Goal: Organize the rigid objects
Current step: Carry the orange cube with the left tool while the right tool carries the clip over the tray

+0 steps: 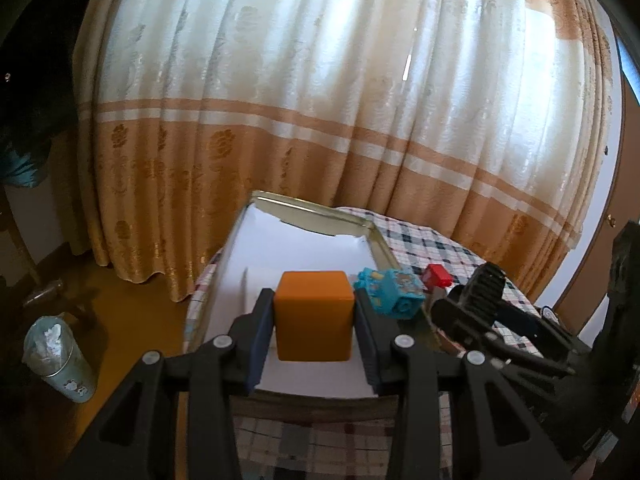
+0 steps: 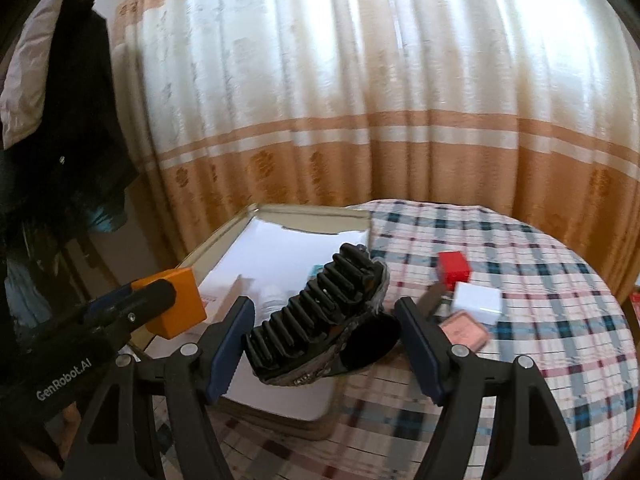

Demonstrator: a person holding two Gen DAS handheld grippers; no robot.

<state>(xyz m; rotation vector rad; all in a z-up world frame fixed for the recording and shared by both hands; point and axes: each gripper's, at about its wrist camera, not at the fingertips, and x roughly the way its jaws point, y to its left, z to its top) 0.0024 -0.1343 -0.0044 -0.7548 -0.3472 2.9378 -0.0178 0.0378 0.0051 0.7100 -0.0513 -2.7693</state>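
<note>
Left tongs (image 1: 314, 316) clamp an orange cube (image 1: 314, 314) above the paper-lined tray (image 1: 236, 240) on the checked desk (image 2: 520, 280); right tongs (image 2: 324, 344), spread apart, straddle a black ribbed hair clip (image 2: 316, 312) (long axis angled away toward the right)

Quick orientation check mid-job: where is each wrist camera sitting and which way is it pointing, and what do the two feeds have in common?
Left wrist view: on the left gripper, facing the cream-and-orange curtain over the paper-lined tray; its fingers clamp an orange cube; the right gripper enters at right.
Right wrist view: on the right gripper, facing the same curtain over the checked tablecloth; its open fingers flank a black ribbed object; the left gripper enters at left.
Shared: tray, cube, ribbed object, small red block, curtain.
</note>
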